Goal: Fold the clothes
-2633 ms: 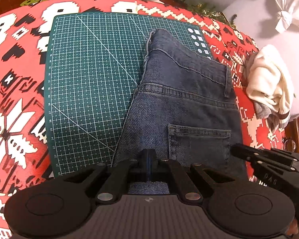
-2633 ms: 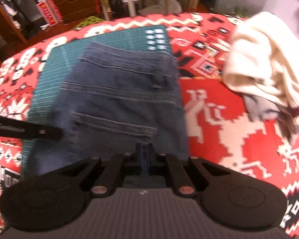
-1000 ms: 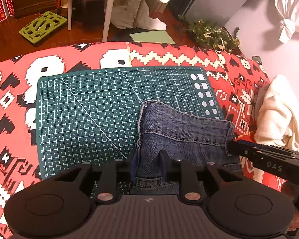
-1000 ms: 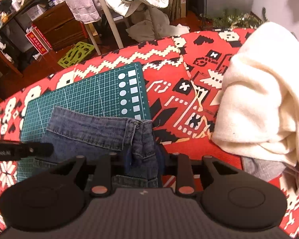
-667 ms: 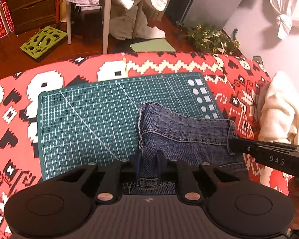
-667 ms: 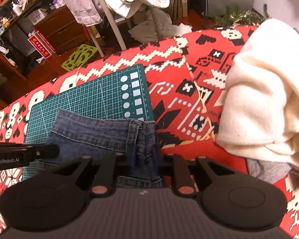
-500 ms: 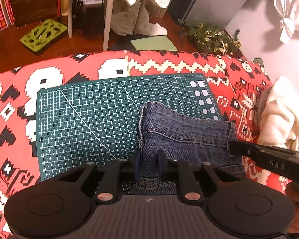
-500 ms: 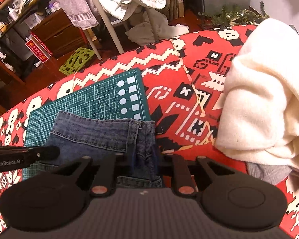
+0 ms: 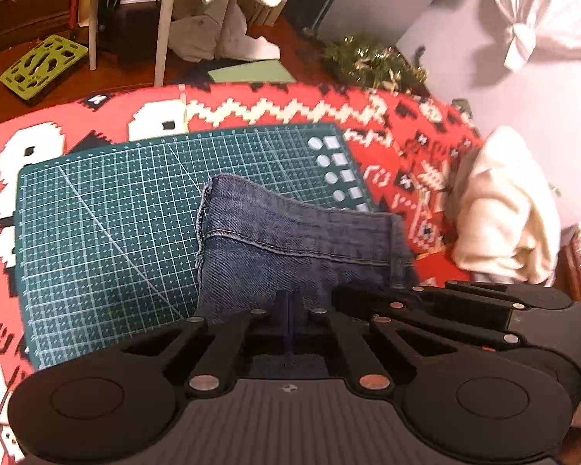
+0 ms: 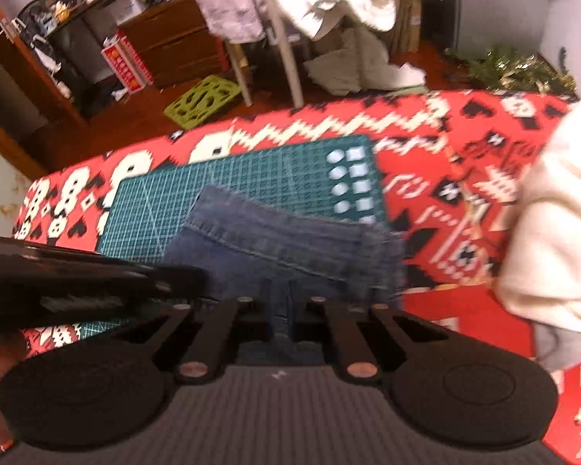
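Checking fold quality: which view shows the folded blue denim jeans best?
The left wrist view: the blue denim jeans are sharp there, hem stitching and left edge clear on the green cutting mat. The right wrist view shows them motion-blurred, the left gripper covering one corner.

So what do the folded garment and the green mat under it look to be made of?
Jeans: blue denim, going by the twill weave, faded wash and pale topstitched seams. Cutting mat: probably matte vinyl or rubber; it lies flat and smooth, printed with a white grid.
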A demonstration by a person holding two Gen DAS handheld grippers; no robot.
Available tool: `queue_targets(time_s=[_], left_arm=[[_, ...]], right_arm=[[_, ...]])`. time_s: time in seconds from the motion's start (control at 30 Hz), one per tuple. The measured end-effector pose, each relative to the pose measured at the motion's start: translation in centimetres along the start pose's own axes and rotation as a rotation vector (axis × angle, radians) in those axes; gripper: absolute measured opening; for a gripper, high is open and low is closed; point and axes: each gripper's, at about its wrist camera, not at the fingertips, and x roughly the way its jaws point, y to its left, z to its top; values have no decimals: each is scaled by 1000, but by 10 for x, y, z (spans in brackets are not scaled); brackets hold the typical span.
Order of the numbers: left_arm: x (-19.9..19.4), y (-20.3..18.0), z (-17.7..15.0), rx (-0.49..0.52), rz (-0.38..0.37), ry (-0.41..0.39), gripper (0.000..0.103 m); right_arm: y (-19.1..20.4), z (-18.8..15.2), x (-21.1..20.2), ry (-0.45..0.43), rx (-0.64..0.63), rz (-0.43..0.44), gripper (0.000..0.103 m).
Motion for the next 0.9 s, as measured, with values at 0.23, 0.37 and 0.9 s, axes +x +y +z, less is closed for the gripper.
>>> queue_targets(time_s=[0.23, 0.37, 0.9], left_arm=[[14, 13, 7, -52, -32, -8, 1], [5, 15, 12, -62, -29, -3, 0], [-8, 33, -34, -105, -64, 35, 0]], right_arm=[[1, -3, 13, -1, -25, -1, 0], [-6, -3, 9, -8, -17, -39, 0], [18, -37, 1, 68, -70, 54, 3]])
